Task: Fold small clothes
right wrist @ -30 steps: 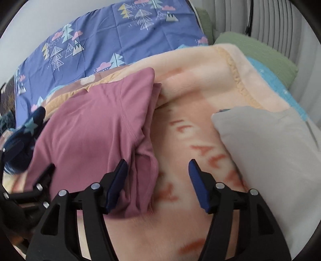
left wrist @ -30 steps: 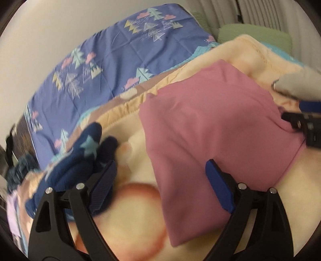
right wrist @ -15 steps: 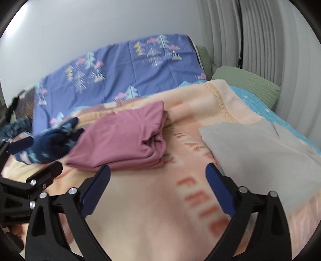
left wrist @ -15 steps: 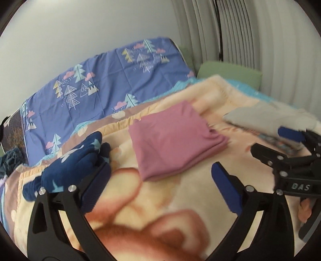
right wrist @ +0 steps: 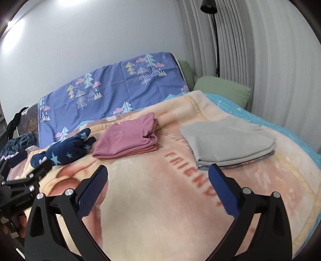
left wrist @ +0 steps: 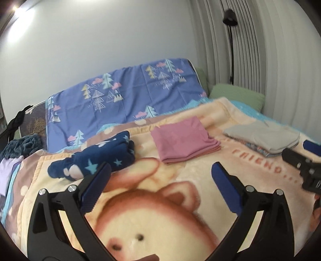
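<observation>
A folded pink garment (left wrist: 184, 138) (right wrist: 128, 138) lies flat on the peach bear blanket (left wrist: 160, 220), well beyond both grippers. To its left sits a crumpled navy garment with stars (left wrist: 100, 156) (right wrist: 68, 150). To its right is a folded grey garment (left wrist: 262, 136) (right wrist: 226, 140) on top of a patterned one. My left gripper (left wrist: 160, 166) hovers open above the blanket with nothing between its fingers. My right gripper (right wrist: 158, 167) is beside it on the right; its jaws are opening and hold nothing.
A blue sheet with tree prints (left wrist: 120, 100) covers the back of the bed. A green pillow (left wrist: 236, 94) lies at the far right, by a floor lamp (left wrist: 230, 18) and pleated curtains. A teal knit item (left wrist: 22, 144) and lilac cloth (left wrist: 6, 172) sit at the left edge.
Both grippers have pulled back and up from the pink garment, which stays folded on the blanket. The right gripper's jaws have spread much wider; the left's opened slightly.
</observation>
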`<action>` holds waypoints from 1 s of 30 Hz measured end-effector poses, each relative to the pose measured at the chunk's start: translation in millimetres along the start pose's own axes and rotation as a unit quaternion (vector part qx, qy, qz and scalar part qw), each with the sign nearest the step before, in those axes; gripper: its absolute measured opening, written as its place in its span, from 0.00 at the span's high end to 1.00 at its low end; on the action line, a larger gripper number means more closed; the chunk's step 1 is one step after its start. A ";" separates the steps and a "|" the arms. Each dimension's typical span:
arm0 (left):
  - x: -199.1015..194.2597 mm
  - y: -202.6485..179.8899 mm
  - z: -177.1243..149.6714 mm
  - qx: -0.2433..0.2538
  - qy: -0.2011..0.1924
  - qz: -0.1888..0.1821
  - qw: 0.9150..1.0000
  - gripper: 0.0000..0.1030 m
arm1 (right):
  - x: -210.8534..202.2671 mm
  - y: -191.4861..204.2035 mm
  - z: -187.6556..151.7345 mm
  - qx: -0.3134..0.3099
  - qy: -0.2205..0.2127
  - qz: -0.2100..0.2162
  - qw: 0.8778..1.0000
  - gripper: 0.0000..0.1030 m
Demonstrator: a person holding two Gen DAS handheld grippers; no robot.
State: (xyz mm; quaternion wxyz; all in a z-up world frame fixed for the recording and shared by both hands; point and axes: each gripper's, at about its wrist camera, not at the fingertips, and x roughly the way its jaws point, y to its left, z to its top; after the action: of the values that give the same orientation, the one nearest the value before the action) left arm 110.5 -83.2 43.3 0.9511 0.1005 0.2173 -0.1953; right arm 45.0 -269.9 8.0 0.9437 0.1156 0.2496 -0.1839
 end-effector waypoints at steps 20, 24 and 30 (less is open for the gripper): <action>-95.4 4.9 -35.6 -0.029 -0.018 0.002 0.999 0.02 | -74.8 8.9 -30.9 -0.027 -0.005 -0.006 1.000 0.01; -97.9 3.9 -39.5 -0.023 -0.012 0.000 1.000 0.02 | -79.3 14.4 -32.6 -0.032 -0.009 -0.001 0.999 0.01; -94.9 -0.3 -39.8 -0.021 0.006 0.012 1.000 0.02 | -80.7 20.7 -33.7 -0.039 -0.009 0.001 0.999 0.01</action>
State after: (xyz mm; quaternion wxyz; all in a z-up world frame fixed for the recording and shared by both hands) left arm 16.9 -41.4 51.0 0.9538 0.0839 0.2262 -0.1789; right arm -26.2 -217.4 23.5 0.9499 0.0771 0.2480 -0.1739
